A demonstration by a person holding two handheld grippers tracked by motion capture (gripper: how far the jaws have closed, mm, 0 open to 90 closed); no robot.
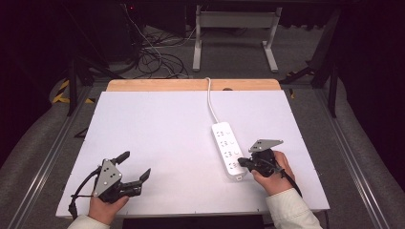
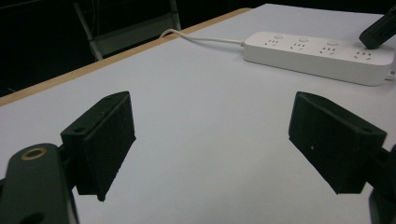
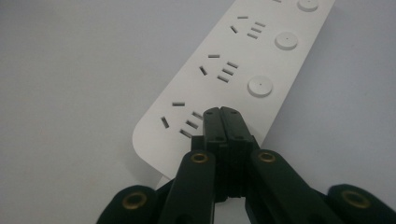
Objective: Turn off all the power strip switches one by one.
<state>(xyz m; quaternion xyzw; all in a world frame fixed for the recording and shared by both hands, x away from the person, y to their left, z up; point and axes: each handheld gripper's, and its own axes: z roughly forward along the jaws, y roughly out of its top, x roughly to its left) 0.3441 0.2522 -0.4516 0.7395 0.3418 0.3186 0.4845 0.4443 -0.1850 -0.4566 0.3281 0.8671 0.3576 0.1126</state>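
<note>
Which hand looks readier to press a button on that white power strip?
The right. Its claw is shut and poised over the power strip's near end, beside the last button. The left claw is open, over bare table, well away.

Left gripper (image 1: 136, 167) held low at the near left, jaws spread wide apart, gripped from behind by the left hand (image 1: 106, 206). Right gripper (image 1: 243, 162) at the near right, jaws pressed together tip to tip, pointing leftward, wrapped by the right hand (image 1: 274, 174) with a pale sleeve (image 1: 292, 210) behind.
</note>
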